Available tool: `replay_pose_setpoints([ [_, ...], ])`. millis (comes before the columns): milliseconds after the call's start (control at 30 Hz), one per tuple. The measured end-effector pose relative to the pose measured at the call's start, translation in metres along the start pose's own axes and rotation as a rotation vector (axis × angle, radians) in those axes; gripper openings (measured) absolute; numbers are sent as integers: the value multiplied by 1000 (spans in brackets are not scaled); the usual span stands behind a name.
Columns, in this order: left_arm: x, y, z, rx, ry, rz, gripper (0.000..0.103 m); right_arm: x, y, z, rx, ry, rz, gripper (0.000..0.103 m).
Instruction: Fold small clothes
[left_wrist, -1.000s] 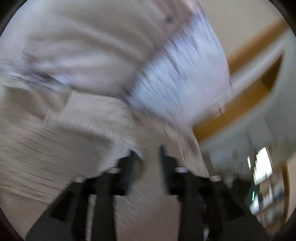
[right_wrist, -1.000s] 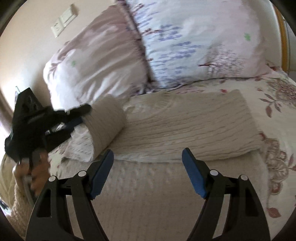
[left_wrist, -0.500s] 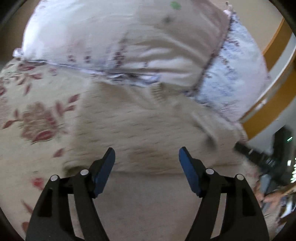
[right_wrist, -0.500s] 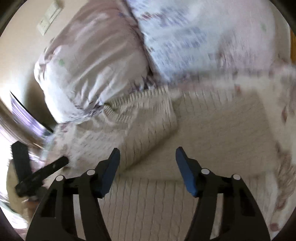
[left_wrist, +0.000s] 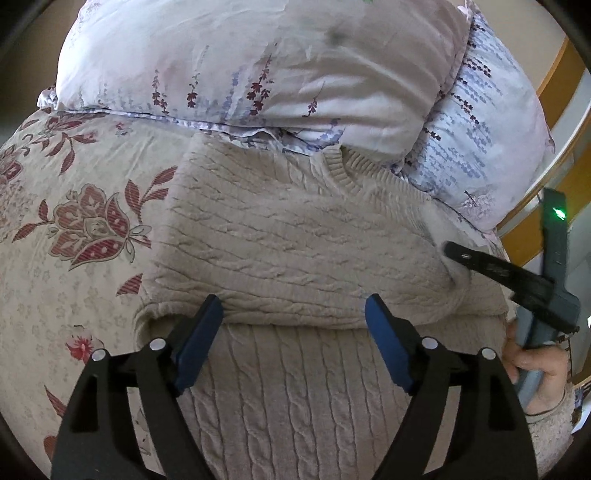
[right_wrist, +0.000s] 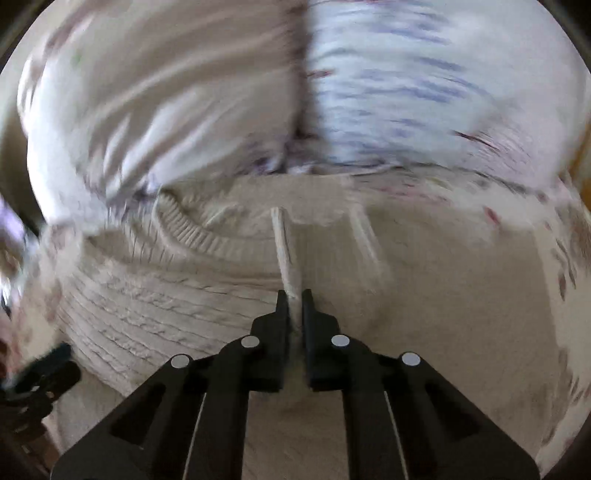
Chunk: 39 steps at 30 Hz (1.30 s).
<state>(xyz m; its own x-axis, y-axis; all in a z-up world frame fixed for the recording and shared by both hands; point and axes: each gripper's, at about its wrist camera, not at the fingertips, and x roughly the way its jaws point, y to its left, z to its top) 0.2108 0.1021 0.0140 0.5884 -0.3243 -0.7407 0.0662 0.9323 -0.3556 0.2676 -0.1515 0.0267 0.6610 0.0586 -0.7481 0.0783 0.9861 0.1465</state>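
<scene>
Since a second earlier, right gripper (right_wrist: 293, 295) had closed from spread to pinching the knit sweater's (left_wrist: 295, 240) edge at 12 o'clock, nearer arm; left gripper (left_wrist: 293, 321) hung spread, sweater on bed (left_wrist: 74, 221) at 12, fold running 9-to-3.

- The left tongs (left_wrist: 293, 314) stand wide apart, blue pads (left_wrist: 199, 343) facing each other, holding nothing.
- The right tongs (right_wrist: 293, 301) are pinched together on a thin fold of knit.
- From the left wrist view, the right hand (left_wrist: 535, 373) grips its handle at the right edge.
</scene>
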Motion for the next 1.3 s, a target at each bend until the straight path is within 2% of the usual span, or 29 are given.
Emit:
replay_pose_setpoints([
  [67,0,-1,-1,6,-1,-2,82,-20,-29,-9,107,-27,72,7],
  [200,-1,-3,-2,7,2,-13,86,-38,-90,-37,333,19,255,10],
  [233,-1,-3,-2,7,3,-15,87,-39,-98,-41,371,33,286,14],
  [300,-1,-3,-2,6,6,-18,88,-37,-122,-49,463,61,357,42],
  [433,-1,-2,-1,-10,9,-31,88,-34,-139,-46,520,45,395,44],
  [667,-3,2,-2,-36,9,-52,88,-11,-158,-42,618,100,494,43],
  [733,-3,2,-2,-42,9,-56,88,-10,-163,-39,622,101,489,38],
  [767,-4,2,-2,-49,5,-62,88,-9,-164,-37,614,109,470,31],
  [800,-4,2,-2,-51,4,-63,88,-6,-165,-36,608,118,450,17],
  [833,-4,3,-2,-58,2,-66,88,-5,-165,-34,591,126,427,11],
  [900,-4,3,-1,-66,0,-70,89,-6,-155,-25,499,116,349,8],
  [933,-4,3,-1,-69,-1,-70,89,-14,-145,-16,431,70,319,7],
  [1000,-4,3,-1,-72,-3,-71,89,-35,-134,-5,359,-50,334,7],
  [1033,-4,3,-1,-74,-6,-72,89,-55,-128,1,323,-165,364,7],
  [1100,-5,4,-2,-75,-9,-75,89,-70,-124,4,283,-265,350,7],
  [1133,-4,4,-2,-75,-9,-78,89,-66,-123,4,264,-254,281,7],
  [1200,-3,3,-2,-72,-9,-79,89,-40,-129,0,280,-137,176,7],
  [1267,-3,1,-2,-65,-7,-74,89,-9,-144,-12,365,-7,150,7],
  [1300,-3,0,-2,-63,-7,-73,89,-4,-150,-18,394,1,166,7],
])
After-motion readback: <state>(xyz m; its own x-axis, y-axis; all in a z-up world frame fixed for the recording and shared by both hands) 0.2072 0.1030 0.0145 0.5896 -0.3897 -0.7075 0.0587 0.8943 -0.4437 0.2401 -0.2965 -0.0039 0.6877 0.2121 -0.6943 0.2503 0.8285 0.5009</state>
